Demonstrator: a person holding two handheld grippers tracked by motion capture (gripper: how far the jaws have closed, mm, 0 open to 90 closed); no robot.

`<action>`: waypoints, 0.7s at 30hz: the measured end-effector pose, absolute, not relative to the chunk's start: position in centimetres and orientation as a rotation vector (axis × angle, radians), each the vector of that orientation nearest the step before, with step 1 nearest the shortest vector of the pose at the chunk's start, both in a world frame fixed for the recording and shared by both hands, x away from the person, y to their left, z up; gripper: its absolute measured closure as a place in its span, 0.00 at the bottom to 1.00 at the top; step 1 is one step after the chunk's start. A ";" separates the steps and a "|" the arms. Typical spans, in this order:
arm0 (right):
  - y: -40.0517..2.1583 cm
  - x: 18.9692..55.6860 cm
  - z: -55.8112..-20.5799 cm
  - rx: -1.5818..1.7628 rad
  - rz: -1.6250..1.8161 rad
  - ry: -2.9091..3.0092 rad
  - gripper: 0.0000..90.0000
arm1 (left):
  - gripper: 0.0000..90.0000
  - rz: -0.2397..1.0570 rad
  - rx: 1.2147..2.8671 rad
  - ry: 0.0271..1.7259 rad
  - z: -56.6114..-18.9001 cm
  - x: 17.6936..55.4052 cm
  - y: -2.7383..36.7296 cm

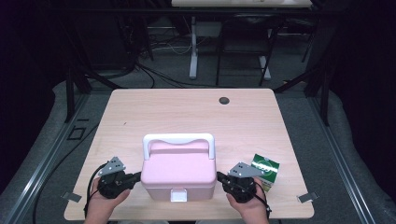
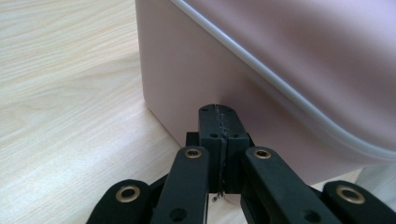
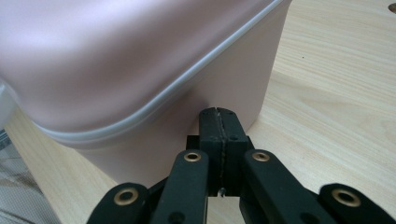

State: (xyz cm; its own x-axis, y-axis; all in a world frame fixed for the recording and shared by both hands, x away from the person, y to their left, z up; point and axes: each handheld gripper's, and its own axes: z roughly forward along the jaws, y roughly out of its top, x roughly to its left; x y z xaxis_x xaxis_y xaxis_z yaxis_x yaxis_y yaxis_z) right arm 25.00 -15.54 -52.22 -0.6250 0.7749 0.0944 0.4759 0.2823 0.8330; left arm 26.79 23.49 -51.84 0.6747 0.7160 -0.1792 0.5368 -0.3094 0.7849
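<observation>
1. Pink plastic storage box [image 1: 178, 173] with a white carry handle [image 1: 178, 139] and a white front latch [image 1: 178, 195] sits on the light wood table [image 1: 187, 112], near the front edge, centred between both hands.
2. Left gripper [image 1: 138, 176]: jaws pressed together, nothing between them, tips right against the box's left side wall low down; the left gripper view shows the tips [image 2: 218, 112] meeting the pink wall [image 2: 187, 74] below the lid seam.
3. Right gripper [image 1: 218, 176]: jaws also closed and empty, tips at the box's right side wall; same picture in the right gripper view, tips [image 3: 218, 113] at the wall [image 3: 233, 79] under the white seam [image 3: 154, 105].
4. Green-and-white printed carton [image 1: 266, 170] lies just beside the right gripper, apart from the box.
5. Handling guess: rigid moulded plastic, smooth and likely slippery on the side walls, probably light unless filled; contents unknown.
6. Squeezing from both sides with closed tips looks good for sliding or steadying, poor for lifting: the walls give no ledge.
7. Better hold for a lift: the upright handle bar. For opening: the front latch tab.
</observation>
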 end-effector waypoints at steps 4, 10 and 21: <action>-15.7 25.0 -52.3 1.150 1.276 2.232 1.00 | 1.00 0.244 1.991 0.966 -51.9 26.8 23.5; -15.7 25.1 -52.4 1.162 1.285 2.222 1.00 | 0.96 0.231 1.984 0.967 -52.0 26.9 23.7; -15.9 25.5 -52.5 1.169 1.261 2.254 0.93 | 0.86 0.181 1.968 0.979 -51.9 27.4 24.4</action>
State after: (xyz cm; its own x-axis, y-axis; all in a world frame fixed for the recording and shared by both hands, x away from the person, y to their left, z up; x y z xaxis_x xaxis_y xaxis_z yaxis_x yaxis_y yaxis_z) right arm 25.49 -15.93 -52.53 -0.6214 0.7745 0.1181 0.5058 0.2815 0.8154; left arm 27.35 24.38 -51.88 0.6755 0.6970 -0.2408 0.5646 -0.2787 0.7769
